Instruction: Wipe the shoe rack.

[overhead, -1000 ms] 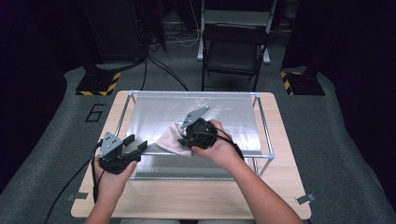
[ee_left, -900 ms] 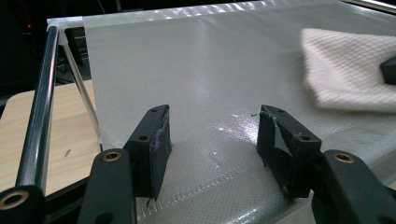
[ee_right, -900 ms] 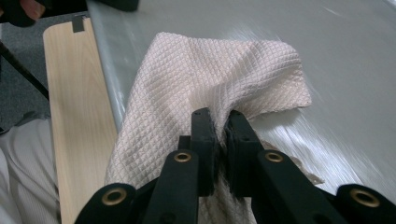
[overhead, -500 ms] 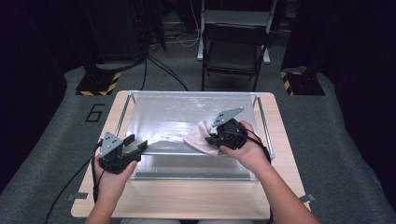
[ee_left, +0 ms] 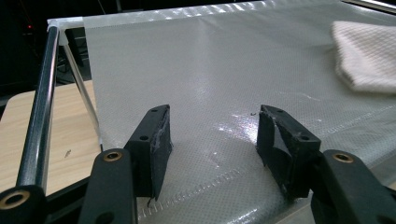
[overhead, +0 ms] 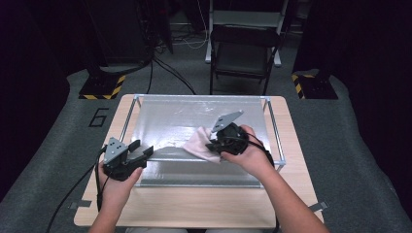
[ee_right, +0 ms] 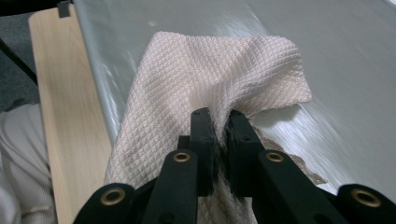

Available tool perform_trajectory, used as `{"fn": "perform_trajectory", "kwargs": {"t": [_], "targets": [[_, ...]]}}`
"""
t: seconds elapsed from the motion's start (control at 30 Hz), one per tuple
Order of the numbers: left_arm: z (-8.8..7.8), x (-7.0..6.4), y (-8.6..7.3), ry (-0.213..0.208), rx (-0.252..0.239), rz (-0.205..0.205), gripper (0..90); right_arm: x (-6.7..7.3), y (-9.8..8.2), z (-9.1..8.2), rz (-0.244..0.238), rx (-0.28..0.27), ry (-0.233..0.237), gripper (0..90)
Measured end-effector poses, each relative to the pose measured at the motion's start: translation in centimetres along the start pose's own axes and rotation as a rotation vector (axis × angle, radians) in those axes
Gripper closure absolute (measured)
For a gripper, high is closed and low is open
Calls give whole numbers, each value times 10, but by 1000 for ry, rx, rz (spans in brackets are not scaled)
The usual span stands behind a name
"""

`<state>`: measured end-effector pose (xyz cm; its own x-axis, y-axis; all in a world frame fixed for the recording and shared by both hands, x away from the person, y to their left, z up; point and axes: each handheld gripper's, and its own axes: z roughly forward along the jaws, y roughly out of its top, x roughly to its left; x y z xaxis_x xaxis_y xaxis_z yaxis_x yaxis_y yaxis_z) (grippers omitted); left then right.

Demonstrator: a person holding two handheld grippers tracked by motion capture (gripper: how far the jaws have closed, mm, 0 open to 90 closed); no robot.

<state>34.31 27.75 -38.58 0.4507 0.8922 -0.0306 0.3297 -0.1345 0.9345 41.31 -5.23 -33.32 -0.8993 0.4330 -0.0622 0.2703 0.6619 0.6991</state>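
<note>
Pinching waffle cloth point(ee_right: 205, 79) between pressed-together jaws: right gripper point(ee_right: 218, 122); left gripper point(ee_left: 212, 135) spread, cloth well apart.

Both tongs are built of black plastic. A grey three-cornered plate is mounted on top of the left tongs point(overhead: 145, 151) and of the right tongs point(overhead: 210, 145). Black cables are seen trailing from each unit toward the person. In the gripper views, brass-coloured rivets are noted at the linkage joints, small screw holes on the jaw blocks, and worn pad faces. Forearms are bare; a white garment is glimpsed at the right gripper view's edge.
</note>
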Motion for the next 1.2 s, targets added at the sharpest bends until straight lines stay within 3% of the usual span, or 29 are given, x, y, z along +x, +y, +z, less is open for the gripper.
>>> {"fn": "perform_trajectory", "kwargs": {"t": [0.07,0.13,0.3,0.4,0.53,0.7,0.77,0.8,0.83,1.03,1.07,1.17,1.2], "targets": [[0,0,0,0,1,-2,446,-9,-10,-11,6,8,-23,828],[0,0,0,0,1,-1,447,-17,-25,-25,58,12,-52,827],[0,0,0,-2,2,-2,446,-29,-43,-44,91,15,-84,828],[1,1,0,-1,-2,-4,447,-25,-41,-42,88,32,-89,828],[1,0,0,1,-5,-5,447,-16,-26,-28,56,29,-58,827],[1,1,0,0,-6,-4,448,-7,-7,-9,-8,22,-40,826],[1,0,0,0,-5,-4,448,-7,-7,-8,-4,19,-37,825],[1,0,-1,1,-8,-4,448,-8,-9,-10,20,20,-36,825],[1,0,-1,3,-9,-8,449,-10,-12,-12,11,19,-40,825],[1,1,-1,1,-6,-6,450,-27,-39,-38,70,22,-86,825],[1,0,-1,1,-7,-6,450,-28,-43,-42,101,20,-99,825],[1,1,-1,0,-4,-7,451,-33,-51,-51,95,25,-112,825],[1,0,-1,0,-5,-7,450,-39,-61,-61,100,30,-130,825]]}}
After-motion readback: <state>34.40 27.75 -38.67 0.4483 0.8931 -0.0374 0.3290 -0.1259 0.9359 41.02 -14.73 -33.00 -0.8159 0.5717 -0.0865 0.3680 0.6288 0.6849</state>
